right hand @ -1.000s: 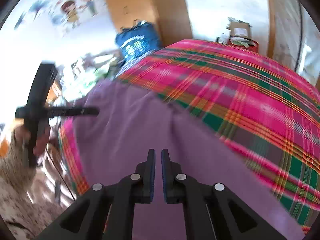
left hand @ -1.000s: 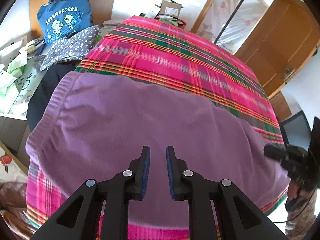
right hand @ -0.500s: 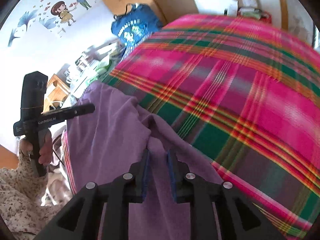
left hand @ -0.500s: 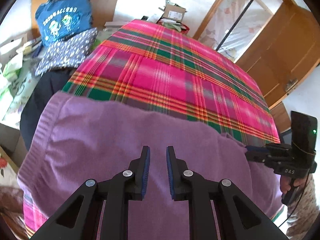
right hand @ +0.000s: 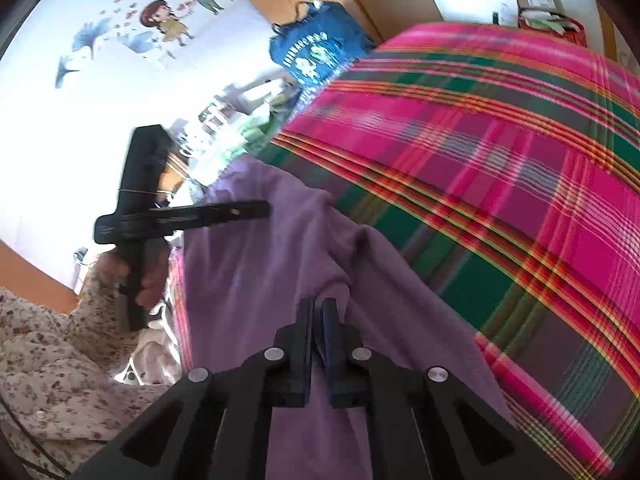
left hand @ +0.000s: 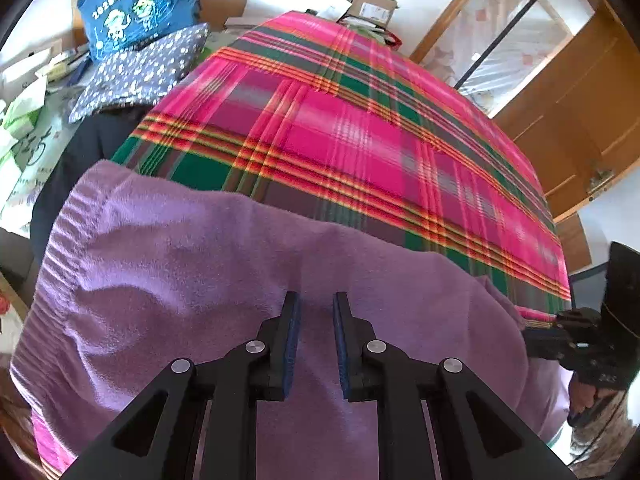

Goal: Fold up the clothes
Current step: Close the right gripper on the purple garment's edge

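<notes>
A purple knit garment (left hand: 200, 280) lies spread over the near end of a pink plaid blanket (left hand: 360, 120). My left gripper (left hand: 314, 300) hovers just over the garment's middle, its blue pads a narrow gap apart with nothing pinched between them. In the right wrist view the garment (right hand: 260, 280) rises in a ridge to my right gripper (right hand: 318, 304), whose jaws are closing tight with that fold pressed between the pads. The right gripper (left hand: 560, 332) shows at the garment's right corner in the left wrist view. In the right wrist view the left gripper (right hand: 240, 210) shows above the garment's far side.
A blue printed bag (left hand: 136, 8) and a dark dotted cloth (left hand: 140, 72) sit left of the bed among papers. A cardboard box (left hand: 372, 4) stands beyond the far end. Wooden doors (left hand: 580, 100) are at the right. A hand and floral sleeve (right hand: 60, 360) hold the left gripper.
The right gripper opened, sank onto the garment near its edge and closed on a raised fold. The left gripper came lower and closer to the cloth, its gap unchanged.
</notes>
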Available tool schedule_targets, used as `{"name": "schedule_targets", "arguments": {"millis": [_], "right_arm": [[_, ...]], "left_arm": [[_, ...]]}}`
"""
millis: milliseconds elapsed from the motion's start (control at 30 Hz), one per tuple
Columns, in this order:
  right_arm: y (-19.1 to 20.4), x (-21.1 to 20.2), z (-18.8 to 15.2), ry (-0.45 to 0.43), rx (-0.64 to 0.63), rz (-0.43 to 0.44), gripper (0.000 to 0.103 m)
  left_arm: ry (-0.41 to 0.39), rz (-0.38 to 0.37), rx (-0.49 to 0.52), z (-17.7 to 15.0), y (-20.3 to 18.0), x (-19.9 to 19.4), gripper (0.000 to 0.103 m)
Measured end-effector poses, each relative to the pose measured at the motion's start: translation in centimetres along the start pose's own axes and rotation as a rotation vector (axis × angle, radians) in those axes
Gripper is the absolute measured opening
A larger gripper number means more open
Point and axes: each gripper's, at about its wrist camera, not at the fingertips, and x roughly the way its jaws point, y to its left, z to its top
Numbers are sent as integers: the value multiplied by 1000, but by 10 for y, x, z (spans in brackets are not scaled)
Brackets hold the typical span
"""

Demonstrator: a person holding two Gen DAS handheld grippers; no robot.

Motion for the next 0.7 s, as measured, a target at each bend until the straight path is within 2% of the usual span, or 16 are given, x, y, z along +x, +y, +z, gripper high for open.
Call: {"name": "schedule_targets", "arguments": {"millis": [67,133,367,500,600,700], "right_arm": [[2,1,0,12,-7,21,5],[-2,4,3,22,0,7,5],[1,21,5,102,-3,75,6],[-3,13,10,83,-21,0,7],[-5,13,11,108,-40,-44,7],[-10,9,13,108,-43,-163,9]], "left_arm": [[-3,-4,-5,1,0,0,17],[-3,-6,-6,1,0,0,17],[-6,-23,-19,2,2,0,17],[-8,-32,-19,2,3,0,17],[-12,-43,-24,1,5,0,17],[-14,-53,-27,1,7,-1,17]]}}
